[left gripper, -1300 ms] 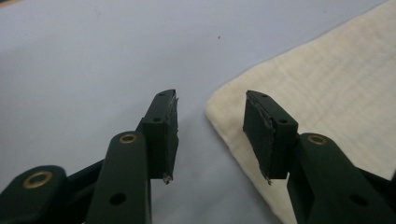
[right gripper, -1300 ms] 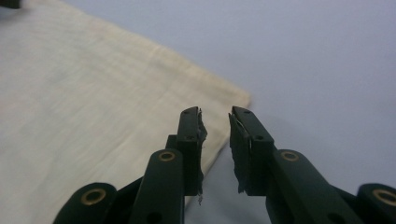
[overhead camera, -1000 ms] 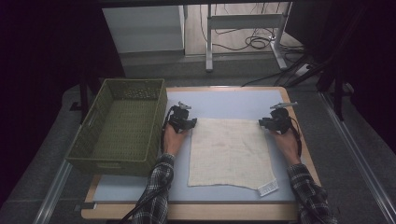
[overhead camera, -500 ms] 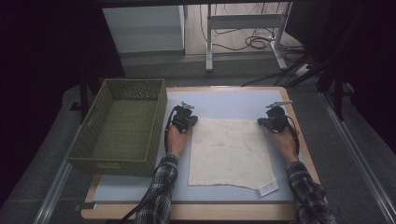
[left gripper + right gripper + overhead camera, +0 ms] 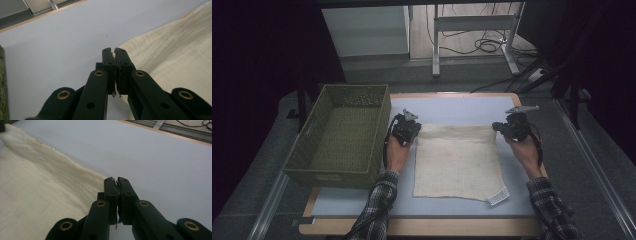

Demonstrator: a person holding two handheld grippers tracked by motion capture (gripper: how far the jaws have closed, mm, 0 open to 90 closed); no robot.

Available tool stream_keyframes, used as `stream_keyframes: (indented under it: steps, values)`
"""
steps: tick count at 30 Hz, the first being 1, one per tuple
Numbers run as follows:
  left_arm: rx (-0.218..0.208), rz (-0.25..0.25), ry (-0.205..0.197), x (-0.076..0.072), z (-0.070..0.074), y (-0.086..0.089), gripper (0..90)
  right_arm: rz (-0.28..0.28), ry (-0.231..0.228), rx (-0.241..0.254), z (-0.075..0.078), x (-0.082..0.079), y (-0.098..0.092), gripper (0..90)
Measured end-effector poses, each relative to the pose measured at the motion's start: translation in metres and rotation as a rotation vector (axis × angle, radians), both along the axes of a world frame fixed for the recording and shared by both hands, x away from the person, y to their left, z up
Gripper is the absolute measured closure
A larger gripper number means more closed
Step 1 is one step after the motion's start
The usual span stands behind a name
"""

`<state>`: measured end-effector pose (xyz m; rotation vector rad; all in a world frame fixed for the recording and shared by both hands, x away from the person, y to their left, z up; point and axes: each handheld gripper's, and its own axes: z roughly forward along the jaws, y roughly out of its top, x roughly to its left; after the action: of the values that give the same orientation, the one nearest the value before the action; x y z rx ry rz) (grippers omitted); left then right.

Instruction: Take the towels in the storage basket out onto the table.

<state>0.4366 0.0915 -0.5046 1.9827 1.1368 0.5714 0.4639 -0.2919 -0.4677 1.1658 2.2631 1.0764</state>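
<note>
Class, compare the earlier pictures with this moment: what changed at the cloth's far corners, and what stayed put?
Both the left gripper and the right gripper closed on the cloth's far corners and began lifting that edge. The basket and the cloth's near edge stayed put.

Your left gripper (image 5: 115, 53) has its two black jaws drawn together, with only a hairline gap between the pads. The near corner of the cream cloth (image 5: 175, 57) meets the jaw tips; whether the pads pinch it cannot be told. The cloth spreads to the right over the pale blue worktop (image 5: 57, 42). A wooden edge strip (image 5: 42, 15) borders the worktop's far side. Green wicker (image 5: 2, 82) shows at the left.
</note>
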Motion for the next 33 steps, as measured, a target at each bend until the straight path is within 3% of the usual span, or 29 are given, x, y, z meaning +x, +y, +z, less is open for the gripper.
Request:
stream_keyframes:
  steps: [4, 6, 10, 11, 12, 15, 17, 23, 24, 27, 29, 31, 32, 33]
  values:
    - [0.016, -0.015, -0.006, -0.015, 0.0, -0.001, 87.7, 0.026, -0.005, 0.016, 0.001, -0.019, -0.007, 86.4]
    - [-0.009, -0.027, 0.007, -0.026, 0.001, -0.001, 87.6, 0.03, -0.004, 0.019, 0.0, -0.024, -0.008, 86.4]
    - [-0.023, -0.062, -0.009, -0.05, 0.001, -0.002, 87.4, 0.051, 0.005, 0.033, -0.007, -0.047, -0.018, 86.3]
    - [-0.023, -0.062, -0.009, -0.05, 0.001, -0.002, 87.3, 0.051, 0.005, 0.033, -0.007, -0.047, -0.018, 86.3]
    - [-0.002, -0.068, -0.022, -0.06, -0.003, -0.003, 87.3, 0.06, 0.013, 0.037, -0.011, -0.057, -0.022, 86.2]
    - [-0.015, -0.088, -0.019, -0.069, -0.007, -0.002, 87.3, 0.071, 0.015, 0.044, -0.013, -0.065, -0.025, 86.2]
    - [0.002, -0.11, -0.027, -0.08, -0.011, -0.003, 87.4, 0.081, 0.02, 0.043, -0.016, -0.075, -0.028, 86.2]
    - [-0.032, -0.151, -0.027, -0.105, -0.012, 0.0, 87.4, 0.102, 0.025, 0.051, -0.021, -0.103, -0.032, 86.3]
    - [-0.05, -0.159, -0.026, -0.114, -0.013, 0.004, 87.3, 0.109, 0.033, 0.066, -0.022, -0.114, -0.034, 86.3]
    - [-0.069, -0.166, -0.017, -0.121, -0.013, 0.008, 87.2, 0.12, 0.042, 0.077, -0.023, -0.127, -0.034, 86.3]
    - [-0.078, -0.18, -0.01, -0.129, -0.014, 0.011, 87.1, 0.129, 0.043, 0.073, -0.022, -0.132, -0.033, 86.3]
    - [-0.083, -0.193, -0.003, -0.137, -0.016, 0.014, 87.0, 0.157, 0.033, 0.06, -0.022, -0.148, -0.032, 86.3]
    - [-0.109, -0.209, 0.002, -0.144, -0.017, 0.017, 87.0, 0.162, 0.035, 0.064, -0.022, -0.153, -0.032, 86.3]
    - [-0.109, -0.209, 0.002, -0.144, -0.017, 0.017, 87.0, 0.162, 0.035, 0.064, -0.022, -0.153, -0.032, 86.3]
